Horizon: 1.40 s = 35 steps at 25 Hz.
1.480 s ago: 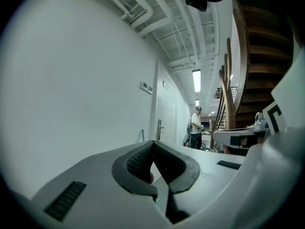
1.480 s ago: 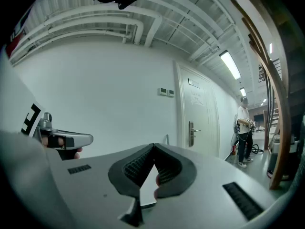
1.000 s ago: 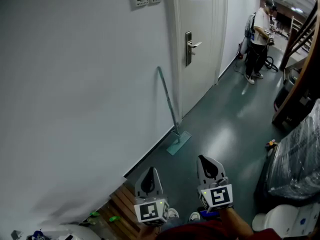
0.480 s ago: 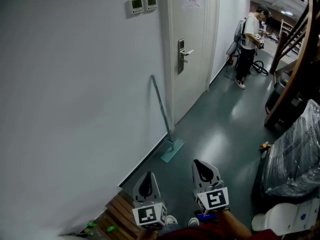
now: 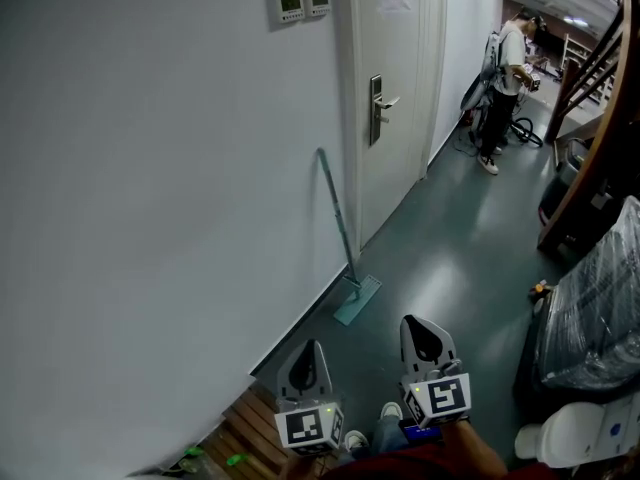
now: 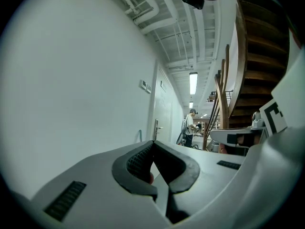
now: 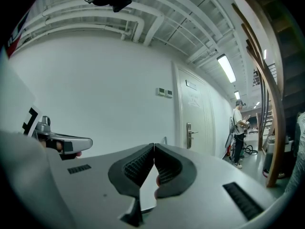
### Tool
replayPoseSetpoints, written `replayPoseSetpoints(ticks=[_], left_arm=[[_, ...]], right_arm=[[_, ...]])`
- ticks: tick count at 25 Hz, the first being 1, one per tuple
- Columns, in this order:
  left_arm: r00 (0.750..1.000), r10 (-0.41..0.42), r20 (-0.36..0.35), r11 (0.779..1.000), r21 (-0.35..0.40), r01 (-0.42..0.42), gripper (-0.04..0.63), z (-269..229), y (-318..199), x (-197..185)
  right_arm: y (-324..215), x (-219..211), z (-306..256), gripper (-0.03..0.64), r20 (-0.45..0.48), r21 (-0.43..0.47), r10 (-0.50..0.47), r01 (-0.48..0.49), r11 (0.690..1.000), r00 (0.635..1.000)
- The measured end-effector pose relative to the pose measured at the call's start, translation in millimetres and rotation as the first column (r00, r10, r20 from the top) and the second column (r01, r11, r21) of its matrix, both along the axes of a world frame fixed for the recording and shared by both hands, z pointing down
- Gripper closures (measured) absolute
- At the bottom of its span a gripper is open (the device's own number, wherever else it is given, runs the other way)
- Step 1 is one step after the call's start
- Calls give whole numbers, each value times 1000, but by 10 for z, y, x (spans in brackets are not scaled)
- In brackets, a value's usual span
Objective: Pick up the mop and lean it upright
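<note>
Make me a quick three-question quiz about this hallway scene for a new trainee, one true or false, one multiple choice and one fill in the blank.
1. True or false: the mop leans against the wall with its handle up.
2. Where does the mop head rest? A) on the floor by the wall; B) on a shelf; C) on the stairs.
3. Fill in: the left tongs and right tongs are both ____, holding nothing.
Key: 1 true; 2 A; 3 shut.

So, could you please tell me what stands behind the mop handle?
Only the white wall, left of the door. The floor under the mop head is covered.
</note>
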<state>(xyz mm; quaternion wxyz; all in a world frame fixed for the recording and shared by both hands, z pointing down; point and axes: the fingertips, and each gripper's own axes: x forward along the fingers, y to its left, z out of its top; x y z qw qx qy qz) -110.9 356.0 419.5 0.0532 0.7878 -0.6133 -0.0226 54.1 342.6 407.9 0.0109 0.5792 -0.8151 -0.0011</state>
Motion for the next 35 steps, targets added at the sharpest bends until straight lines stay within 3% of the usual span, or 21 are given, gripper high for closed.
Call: replayPoseSetpoints(ticks=[13,35], left_arm=[[1000,-22,16,1000,-9,22,581,37,-560,-19],[994,-92,60,996,19,91,581,-217,-2110,494]], right_arm=[[-628,-71,60,600,19,-1,-25,25,1000,1000],[-2259,357,-55,600,53,-5,-107,107,994,993]])
